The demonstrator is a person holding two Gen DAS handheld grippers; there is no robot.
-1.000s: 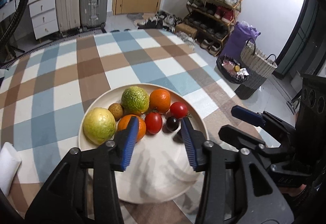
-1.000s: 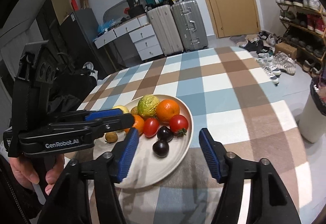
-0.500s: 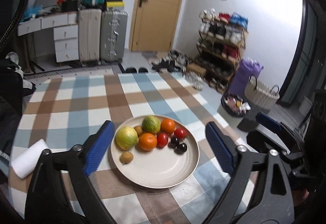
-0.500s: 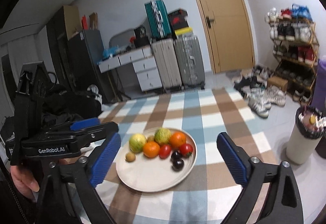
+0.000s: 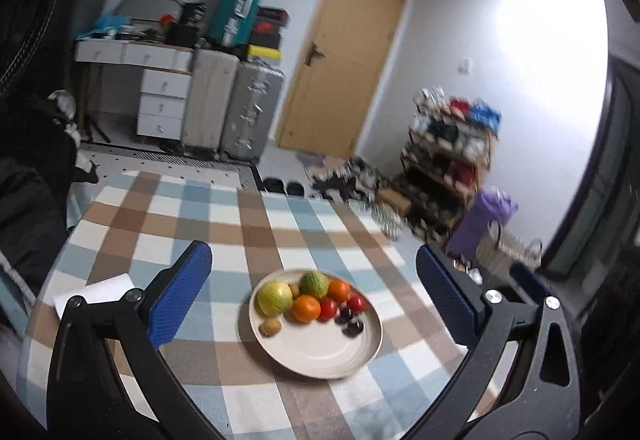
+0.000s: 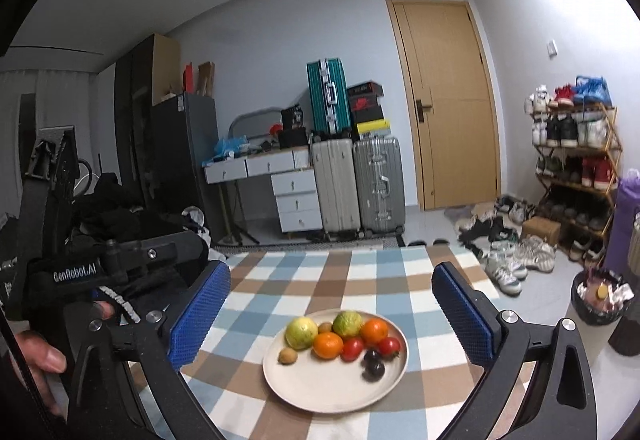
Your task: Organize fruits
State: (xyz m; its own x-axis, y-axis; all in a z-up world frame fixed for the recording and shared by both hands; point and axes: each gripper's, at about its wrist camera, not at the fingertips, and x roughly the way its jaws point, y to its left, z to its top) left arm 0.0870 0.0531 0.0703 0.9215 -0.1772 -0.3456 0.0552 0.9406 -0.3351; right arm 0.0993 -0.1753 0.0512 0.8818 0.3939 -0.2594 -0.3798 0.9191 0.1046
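Fruits point(image 5: 310, 300) blurred on plate point(image 5: 320, 360)

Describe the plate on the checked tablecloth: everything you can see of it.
The plate is round, shallow and cream-coloured, with a low raised rim and a matte look, perhaps ceramic. It lies flat on the checked tablecloth. Its far half holds fruit: two yellow-green citrus, two oranges, two tomatoes, two kiwis and two dark plums. The near half is bare. Neither claw touches it.
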